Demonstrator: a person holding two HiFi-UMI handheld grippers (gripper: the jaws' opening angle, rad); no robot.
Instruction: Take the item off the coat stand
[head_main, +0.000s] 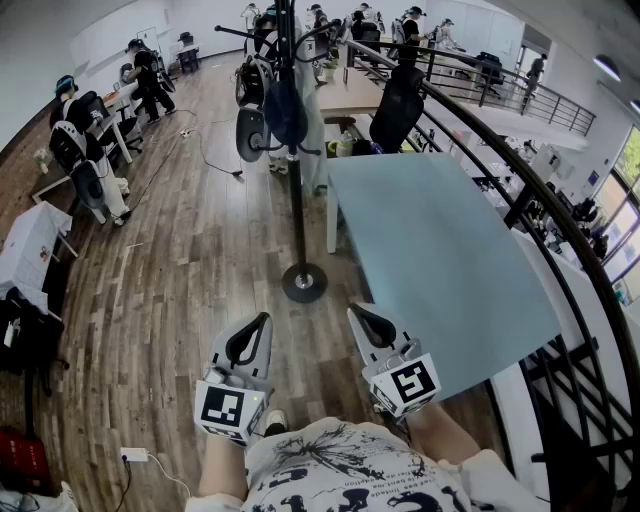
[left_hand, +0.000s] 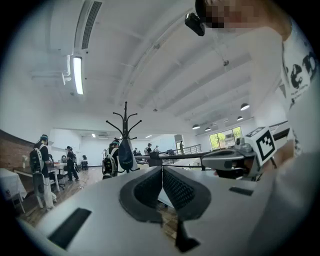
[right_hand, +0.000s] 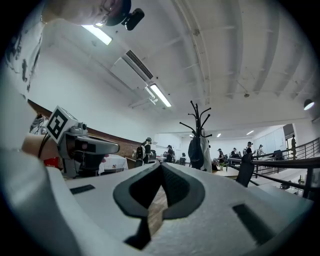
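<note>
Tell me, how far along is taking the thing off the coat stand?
Nothing looks done yet: the dark item hangs on the coat stand, some way ahead. Nothing is in hand: the left gripper and right gripper sit low by the person's body, jaws shut and empty. Left to do: walk up, grip the item and lift it off its hook.
</note>
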